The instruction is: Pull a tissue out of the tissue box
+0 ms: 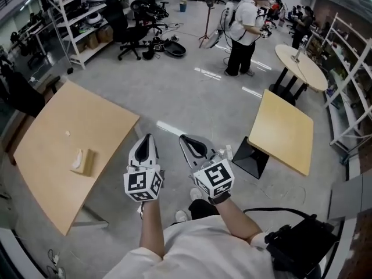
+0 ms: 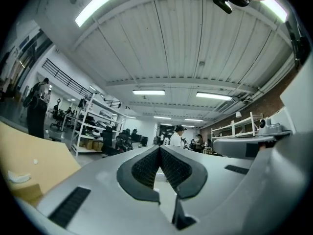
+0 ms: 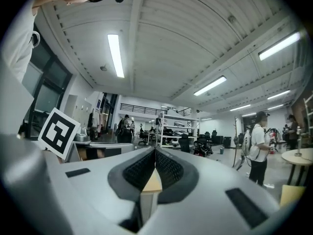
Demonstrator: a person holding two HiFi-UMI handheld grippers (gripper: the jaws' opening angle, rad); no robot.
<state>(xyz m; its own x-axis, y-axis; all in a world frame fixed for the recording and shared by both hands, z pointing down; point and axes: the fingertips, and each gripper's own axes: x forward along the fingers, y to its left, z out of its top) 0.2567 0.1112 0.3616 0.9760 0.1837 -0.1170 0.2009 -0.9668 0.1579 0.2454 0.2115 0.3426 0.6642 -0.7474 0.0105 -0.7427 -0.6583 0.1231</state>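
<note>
The tissue box (image 1: 87, 162) is a small tan box on the wooden table (image 1: 52, 173) at the left, with a white tissue (image 1: 77, 158) sticking out of its top. The left gripper view catches the box (image 2: 23, 192) at its lower left edge. My left gripper (image 1: 147, 137) and right gripper (image 1: 184, 138) are held side by side over the floor, to the right of that table and well away from the box. Both point forward. The left gripper's (image 2: 159, 149) jaws are closed tip to tip with nothing between them, and so are the right gripper's (image 3: 155, 151).
A small white scrap (image 1: 67, 133) lies on the same table. A second square wooden table (image 1: 283, 131) stands to the right, a round one (image 1: 302, 65) beyond it. A person (image 1: 241, 35) stands further off. Shelving (image 1: 81, 16) and office chairs (image 1: 132, 36) line the back left.
</note>
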